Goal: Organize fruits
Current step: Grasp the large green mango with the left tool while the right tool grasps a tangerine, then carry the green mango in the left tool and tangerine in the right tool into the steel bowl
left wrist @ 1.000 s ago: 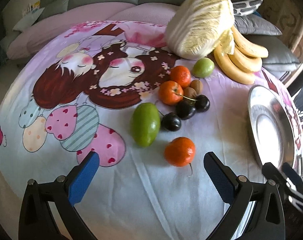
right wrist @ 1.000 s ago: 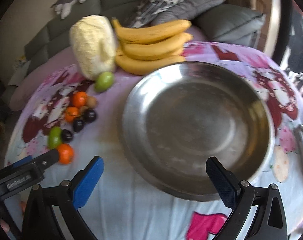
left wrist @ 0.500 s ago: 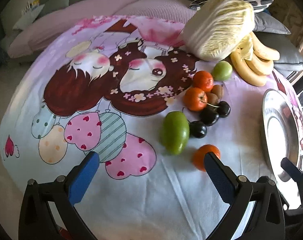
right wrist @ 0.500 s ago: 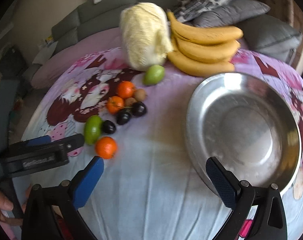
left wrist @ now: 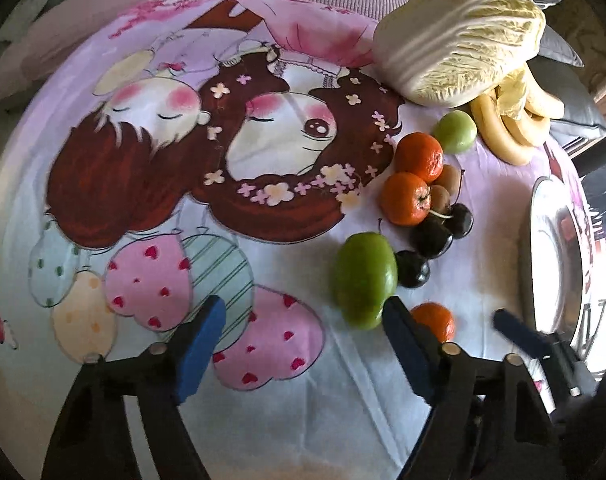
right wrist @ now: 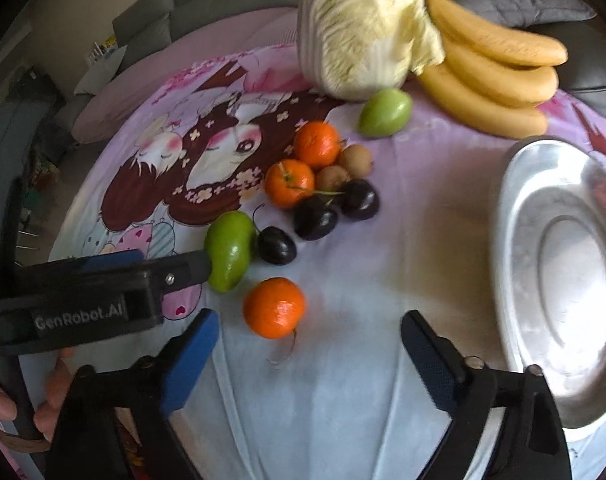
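Tangerine (right wrist: 274, 307) before wide-open right jaws

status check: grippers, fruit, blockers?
Left gripper and right gripper open, empty. Lone orange ahead of right gripper. Steel bowl empty. Nothing blocking.

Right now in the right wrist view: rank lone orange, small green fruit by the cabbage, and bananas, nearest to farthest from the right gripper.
1. Lone orange: just ahead of the right gripper, between its open jaws, slightly left.
2. Small green fruit: farther back, at the foot of the cabbage.
3. Bananas: far right rear, behind the green fruit.
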A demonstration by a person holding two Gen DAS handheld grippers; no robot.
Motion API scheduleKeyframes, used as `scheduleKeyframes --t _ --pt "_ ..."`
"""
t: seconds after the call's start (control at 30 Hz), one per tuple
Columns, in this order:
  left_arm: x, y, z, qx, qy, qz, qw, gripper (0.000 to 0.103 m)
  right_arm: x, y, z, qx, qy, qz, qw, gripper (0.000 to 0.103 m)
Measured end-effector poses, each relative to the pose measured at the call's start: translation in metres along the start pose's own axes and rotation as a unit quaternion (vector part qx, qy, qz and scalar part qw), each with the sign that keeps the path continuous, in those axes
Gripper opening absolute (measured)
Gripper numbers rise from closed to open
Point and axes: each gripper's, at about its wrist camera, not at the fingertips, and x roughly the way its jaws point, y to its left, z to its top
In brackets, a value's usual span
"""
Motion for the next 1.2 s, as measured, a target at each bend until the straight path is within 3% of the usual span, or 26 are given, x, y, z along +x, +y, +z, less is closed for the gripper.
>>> scheduleKeyframes --t 0.2,0.3,0.37,0.53,0.67,0.9,1.2 --pt "0.008 -0.013 0.013 0.01 0.002 -0.025 0.9996 0.07 0.012 0.003 0.004 0.005 0.004 0.029 1.0 0.076" --pt "0.016 -0.019 0.018 0.016 0.011 -0.031 0.9993 0.058 0.015 0.006 0.008 0.003 0.002 0.036 0.999 0.07" --pt "0.02 -0.022 0.019 0.018 0.013 -0.032 0.9992 0.052 0.017 0.006 0.008 0.004 0.004 0.045 0.999 0.056" --pt "0.027 -0.036 0.018 0.018 0.009 -0.032 0.9993 0.047 0.018 0.005 0.007 0.011 0.005 0.068 0.998 0.04" --pt "0.036 -0.039 0.016 0.009 0.009 -0.04 0.9991 0.038 0.018 0.003 0.005 0.014 0.003 0.08 0.997 0.04" --pt "0.043 -0.052 0.011 -0.006 -0.002 -0.033 0.9994 0.038 0.011 -0.006 0.005 0.031 -0.006 0.092 0.995 0.04" --pt "0.019 -0.065 -0.001 -0.017 -0.012 -0.051 0.9985 0.038 -0.012 -0.018 0.007 0.043 -0.031 0.093 0.994 0.04"
